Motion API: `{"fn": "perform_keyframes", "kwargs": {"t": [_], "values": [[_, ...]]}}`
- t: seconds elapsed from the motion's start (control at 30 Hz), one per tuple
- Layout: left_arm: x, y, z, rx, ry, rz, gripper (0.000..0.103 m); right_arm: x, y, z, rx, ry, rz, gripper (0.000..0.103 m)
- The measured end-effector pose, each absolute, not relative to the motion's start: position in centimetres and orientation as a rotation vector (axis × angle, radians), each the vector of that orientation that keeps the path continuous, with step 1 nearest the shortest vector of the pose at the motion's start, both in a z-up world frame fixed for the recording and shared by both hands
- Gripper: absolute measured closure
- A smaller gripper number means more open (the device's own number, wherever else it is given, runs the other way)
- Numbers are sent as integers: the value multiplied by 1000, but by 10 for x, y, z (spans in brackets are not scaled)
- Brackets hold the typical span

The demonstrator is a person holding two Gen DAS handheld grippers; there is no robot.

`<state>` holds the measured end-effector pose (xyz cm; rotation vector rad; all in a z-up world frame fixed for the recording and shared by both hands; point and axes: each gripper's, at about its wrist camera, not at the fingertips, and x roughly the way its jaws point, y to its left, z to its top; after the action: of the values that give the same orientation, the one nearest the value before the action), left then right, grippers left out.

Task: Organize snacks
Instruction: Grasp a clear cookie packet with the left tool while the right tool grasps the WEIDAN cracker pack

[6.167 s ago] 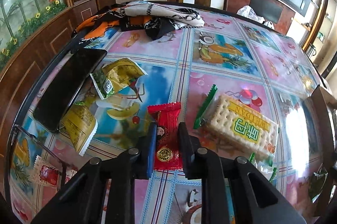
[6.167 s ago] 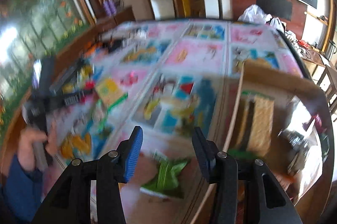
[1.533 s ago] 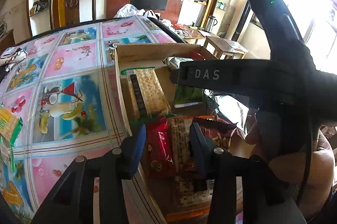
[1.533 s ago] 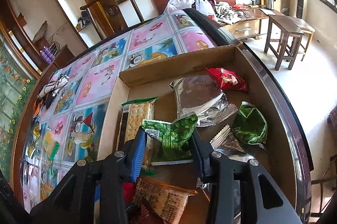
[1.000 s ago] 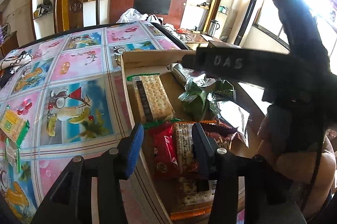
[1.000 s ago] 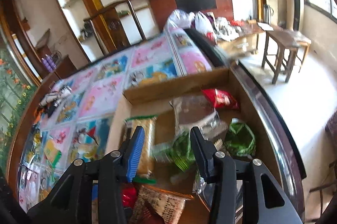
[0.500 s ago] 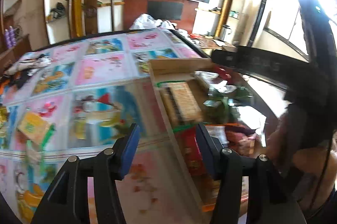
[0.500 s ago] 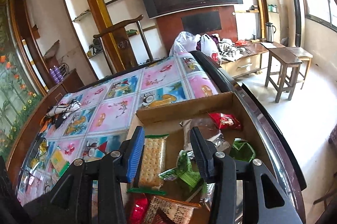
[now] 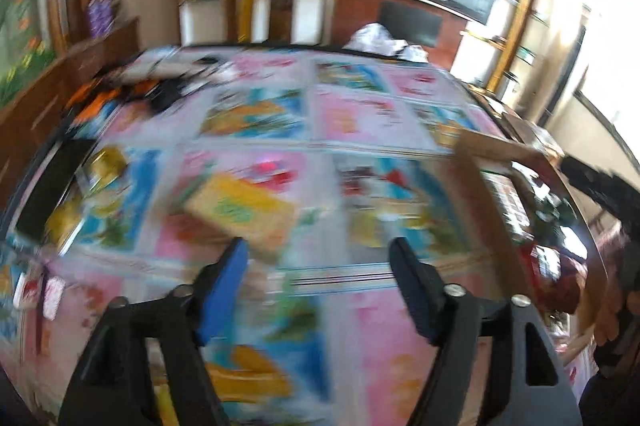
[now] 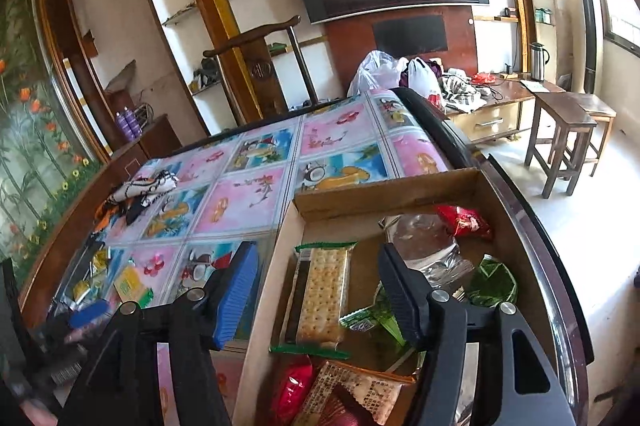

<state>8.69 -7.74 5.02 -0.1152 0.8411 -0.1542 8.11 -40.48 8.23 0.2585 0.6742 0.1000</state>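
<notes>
My left gripper (image 9: 318, 268) hangs over the patterned table with its jaws opening and nothing between them; the view is blurred. Just beyond its tips lies a yellow cracker packet (image 9: 240, 212), with small yellow-green snack packets (image 9: 102, 164) farther left. The cardboard box (image 9: 486, 198) stands at the right. My right gripper (image 10: 316, 290) is above the cardboard box's (image 10: 384, 194) left wall, jaws opening and empty. Below it lie a cracker packet (image 10: 322, 300), a green packet (image 10: 376, 316), a silver bag (image 10: 426, 246) and red packets (image 10: 464, 222). The left gripper (image 10: 86, 314) shows blurred at lower left.
A black phone (image 9: 48, 186) lies at the table's left edge, and a patterned cloth (image 10: 142, 190) at the far left. A wooden chair (image 10: 260, 66) stands behind the table. Plastic bags (image 10: 384, 70) sit past the far edge, and wooden stools (image 10: 568, 138) at the right.
My left gripper swung left, away from the box, over the loose snacks, and its jaws spread wider. The right gripper let go of the green packet, which now lies in the box, and opened further.
</notes>
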Motion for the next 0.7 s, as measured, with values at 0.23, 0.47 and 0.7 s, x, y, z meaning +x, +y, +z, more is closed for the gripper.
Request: {"fn": "perform_keyframes", "kwargs": {"t": [0.23, 0.47, 0.7], "values": [[105, -30, 21, -303, 999, -122, 27, 80, -401, 81, 236, 673, 81, 37], [110, -56, 10, -118, 993, -94, 28, 80, -401, 79, 233, 675, 87, 37], [107, -54, 9, 1, 975, -35, 65, 76, -394, 83, 218, 646, 114, 37]]}}
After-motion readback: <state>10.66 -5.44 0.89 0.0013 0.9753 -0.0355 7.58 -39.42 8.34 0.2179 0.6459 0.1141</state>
